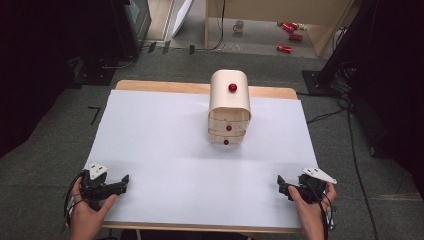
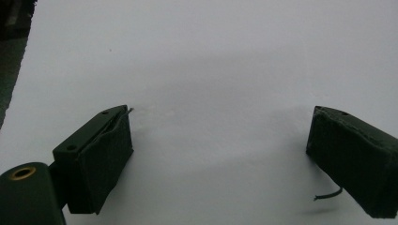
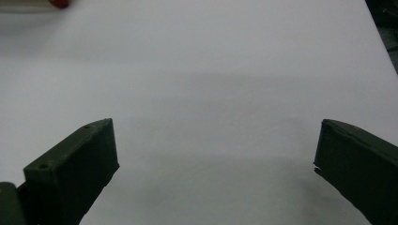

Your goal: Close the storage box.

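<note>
Desk (image 1: 165, 150): covered by a white sheet, a strip of wood showing along the far edge.
Drawer cabinet (image 1: 229, 106): small, cream-coloured, rounded on top; stands near the far edge of the desk, a little right of the middle, its front facing the near edge.
Red knobs (image 1: 232, 87): one on the cabinet's top, two more lower down on its stacked drawer fronts; whether any drawer is pulled out I cannot tell.
Left gripper (image 1: 120, 184): at the near left corner of the desk, held in the person's left hand (image 1: 87, 212); its jaws point toward the middle of the desk.
Left gripper jaws: spread wide in the left gripper view (image 2: 218, 150), only white sheet between them, nothing pinched.
Right gripper (image 1: 282, 186): at the near right corner of the desk, held in the right hand (image 1: 310, 210); its jaws point inward.
Right gripper jaws: spread wide in the right gripper view (image 3: 216, 161), bare sheet between them, gripping nothing.
Cabinet and grippers: well apart; both grippers sit near the near edge, the cabinet by the far edge.
Floor beyond the desk: a white mug (image 1: 239, 26) and a few red cans (image 1: 284, 48) lie there.
</note>
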